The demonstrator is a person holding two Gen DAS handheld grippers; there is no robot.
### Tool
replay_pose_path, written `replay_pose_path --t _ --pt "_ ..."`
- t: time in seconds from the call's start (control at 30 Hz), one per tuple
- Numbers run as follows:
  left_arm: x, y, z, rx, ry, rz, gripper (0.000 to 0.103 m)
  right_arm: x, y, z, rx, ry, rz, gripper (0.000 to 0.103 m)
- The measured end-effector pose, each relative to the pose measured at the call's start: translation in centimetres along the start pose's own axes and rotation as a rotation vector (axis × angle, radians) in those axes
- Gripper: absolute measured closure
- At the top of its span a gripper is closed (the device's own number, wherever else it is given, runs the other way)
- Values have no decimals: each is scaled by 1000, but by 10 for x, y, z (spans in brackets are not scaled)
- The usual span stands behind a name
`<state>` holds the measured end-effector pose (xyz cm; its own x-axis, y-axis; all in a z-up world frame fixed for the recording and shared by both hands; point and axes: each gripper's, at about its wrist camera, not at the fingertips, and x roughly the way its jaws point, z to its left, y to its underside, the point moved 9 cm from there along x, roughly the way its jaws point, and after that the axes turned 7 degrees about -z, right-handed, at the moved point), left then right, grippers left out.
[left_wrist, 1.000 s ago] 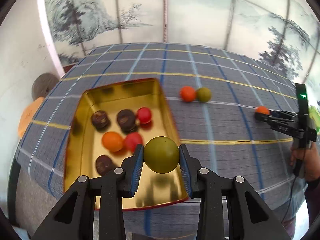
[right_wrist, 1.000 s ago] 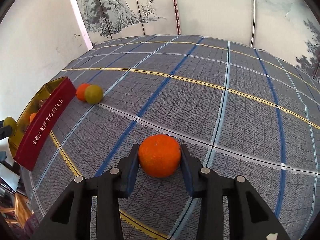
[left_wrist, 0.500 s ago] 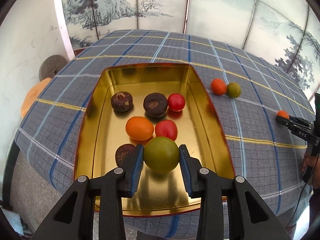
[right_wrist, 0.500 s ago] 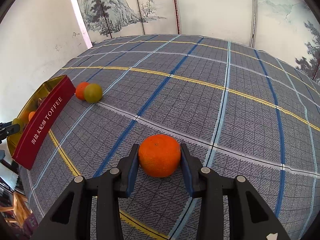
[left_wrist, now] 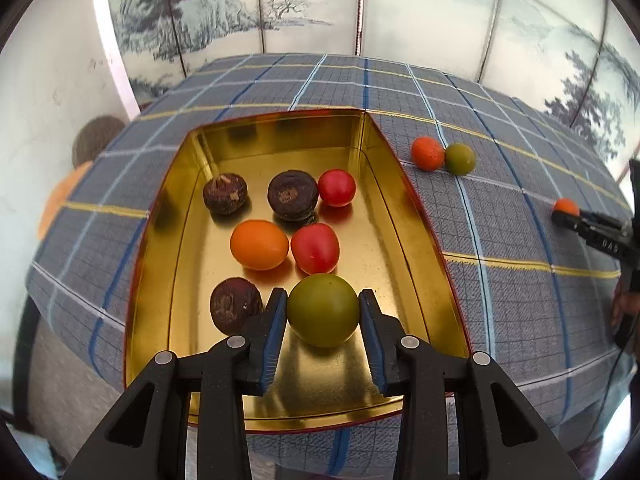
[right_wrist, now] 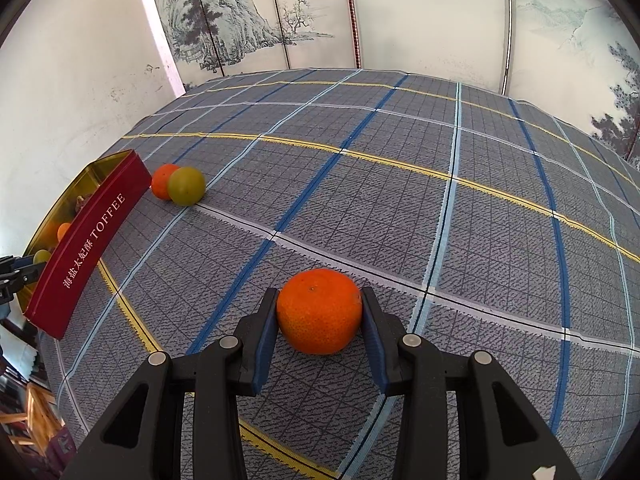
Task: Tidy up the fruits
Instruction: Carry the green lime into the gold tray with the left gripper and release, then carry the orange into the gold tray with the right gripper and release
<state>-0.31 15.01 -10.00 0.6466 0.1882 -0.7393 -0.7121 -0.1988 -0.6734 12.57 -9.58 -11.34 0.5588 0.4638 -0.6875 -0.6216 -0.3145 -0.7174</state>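
Over the near end of the gold tin [left_wrist: 280, 132], low above its floor, my left gripper [left_wrist: 323, 295] has a green round fruit [left_wrist: 323, 310] between its pads. The jaws are opening, though both pads still touch the fruit. Several fruits lie in the tin: dark brown ones [left_wrist: 293, 195], red ones [left_wrist: 315, 249] and an orange one [left_wrist: 259, 245]. My right gripper [right_wrist: 319, 295] is shut on an orange tangerine [right_wrist: 319, 311] that rests on the checked cloth. On the cloth beside the tin's red wall [right_wrist: 92, 240], an orange fruit [right_wrist: 162, 180] and a green fruit [right_wrist: 186, 186] touch each other.
The grey-blue checked tablecloth [right_wrist: 400, 200] covers the table up to a painted folding screen [right_wrist: 320, 12] at the back. A hand [left_wrist: 624, 304] holds the right gripper at the right edge of the left wrist view. A brown and an orange round shape [left_wrist: 60, 200] lie beyond the table's left edge.
My left gripper has carried the green fruit from the tin's right rim to over its near end and lowered it. The right gripper and tangerine have stayed put.
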Motion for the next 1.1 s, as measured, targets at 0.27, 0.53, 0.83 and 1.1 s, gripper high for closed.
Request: replay_pose_path --t 0.27,0.53,0.83,1.1 --pt "-11 -6 -9 86 -62 -59 47 1 0 1 -4 3 1 66" --pt "-24 -8 -12 146 -126 -106 37 2 1 1 -14 6 2 66" --pt "-31 -7 -10 151 -142 -127 29 -3 7 9 -20 -4 7 66" --pt "-34 -1 2 125 -149 -120 29 -16 8 32 -31 -33 -7 66"
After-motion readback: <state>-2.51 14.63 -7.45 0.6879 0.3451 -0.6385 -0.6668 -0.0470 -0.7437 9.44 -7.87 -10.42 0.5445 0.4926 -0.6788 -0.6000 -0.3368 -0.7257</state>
